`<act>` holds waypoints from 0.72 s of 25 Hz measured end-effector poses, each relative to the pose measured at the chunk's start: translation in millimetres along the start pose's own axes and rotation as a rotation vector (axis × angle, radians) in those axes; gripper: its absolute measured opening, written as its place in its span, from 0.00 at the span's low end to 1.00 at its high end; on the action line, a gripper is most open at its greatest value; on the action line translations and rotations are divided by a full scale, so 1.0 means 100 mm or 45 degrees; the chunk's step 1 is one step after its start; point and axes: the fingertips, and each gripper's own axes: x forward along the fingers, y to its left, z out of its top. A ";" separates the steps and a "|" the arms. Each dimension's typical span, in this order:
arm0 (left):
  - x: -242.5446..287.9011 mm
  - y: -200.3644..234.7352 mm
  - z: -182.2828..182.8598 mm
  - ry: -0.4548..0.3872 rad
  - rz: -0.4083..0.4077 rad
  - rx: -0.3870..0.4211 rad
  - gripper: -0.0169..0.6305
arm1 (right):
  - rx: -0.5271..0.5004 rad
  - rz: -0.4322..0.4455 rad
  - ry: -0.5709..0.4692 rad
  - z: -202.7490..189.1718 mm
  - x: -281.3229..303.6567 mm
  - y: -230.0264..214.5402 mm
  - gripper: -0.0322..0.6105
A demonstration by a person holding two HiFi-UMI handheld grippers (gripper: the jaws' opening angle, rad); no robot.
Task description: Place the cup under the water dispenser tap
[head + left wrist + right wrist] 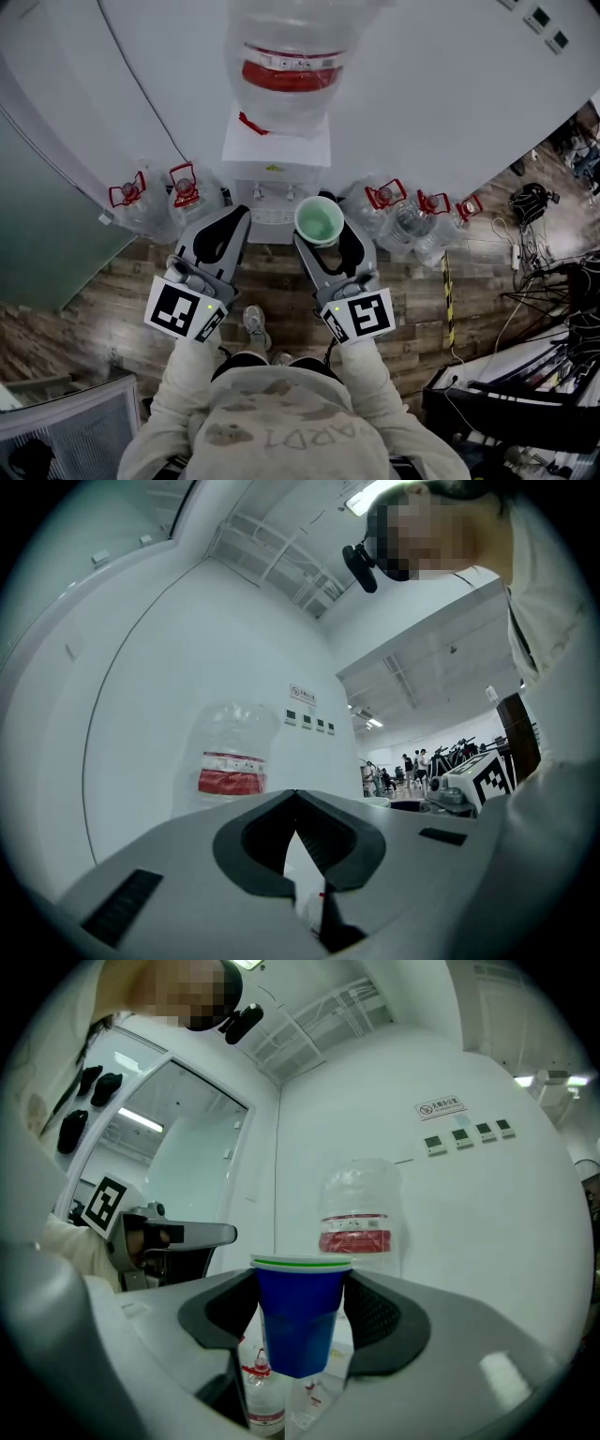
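Carry step: right gripper [323, 236] clamps cup [319, 221]; dispenser tap [284, 193] sits just ahead-left of it. Left gripper [239, 217] closed, empty. Next: ease cup fwd under tap, upright.

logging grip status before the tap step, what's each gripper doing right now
Left gripper: closed, nothing between its jaws.
Right gripper: closed on the blue cup.
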 end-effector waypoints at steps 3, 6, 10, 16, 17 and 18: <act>0.09 0.17 -0.09 0.014 -0.010 -0.008 0.04 | 0.003 -0.002 0.007 -0.12 0.20 -0.04 0.51; 0.19 0.31 -0.20 0.034 -0.025 -0.010 0.04 | 0.020 -0.009 0.022 -0.27 0.37 -0.11 0.51; 0.29 0.47 -0.37 0.054 -0.044 -0.022 0.04 | 0.058 -0.021 0.049 -0.52 0.55 -0.18 0.51; 0.40 0.67 -0.69 0.086 -0.062 -0.048 0.04 | 0.081 -0.019 0.103 -0.94 0.80 -0.24 0.51; 0.41 0.70 -0.75 0.093 -0.065 -0.053 0.04 | 0.084 -0.018 0.112 -1.00 0.83 -0.24 0.51; 0.41 0.72 -0.81 0.100 -0.067 -0.058 0.04 | 0.088 -0.017 0.120 -1.07 0.85 -0.24 0.51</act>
